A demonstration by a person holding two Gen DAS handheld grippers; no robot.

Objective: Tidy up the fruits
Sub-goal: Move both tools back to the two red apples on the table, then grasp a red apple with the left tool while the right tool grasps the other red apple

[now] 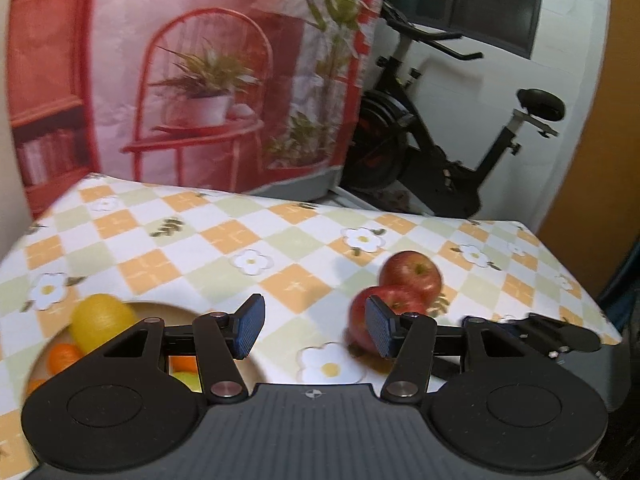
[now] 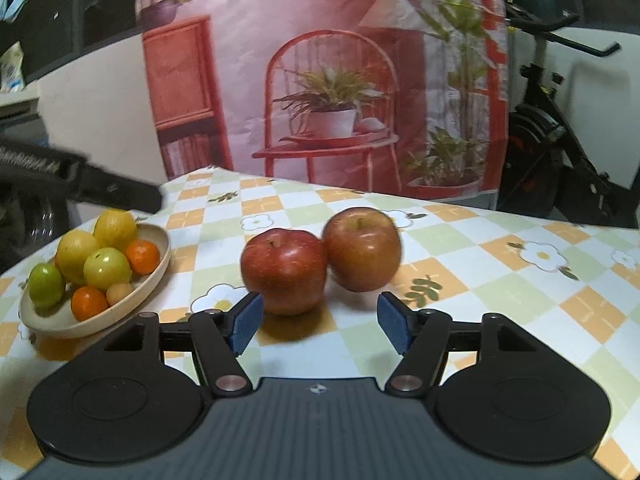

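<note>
Two red apples stand touching on the checked tablecloth: one on the left and one on the right. My right gripper is open just short of them, with nothing between its blue pads. A beige bowl at the left holds lemons, green fruits and small oranges. My left gripper is also open and empty above the cloth, between the bowl on its left and the apples on its right. Its right finger partly hides the nearer apple.
A printed backdrop with a red chair hangs behind the table. An exercise bike stands beyond the table's far right corner. A dark gripper part reaches in above the bowl. The table's right edge drops off near the apples.
</note>
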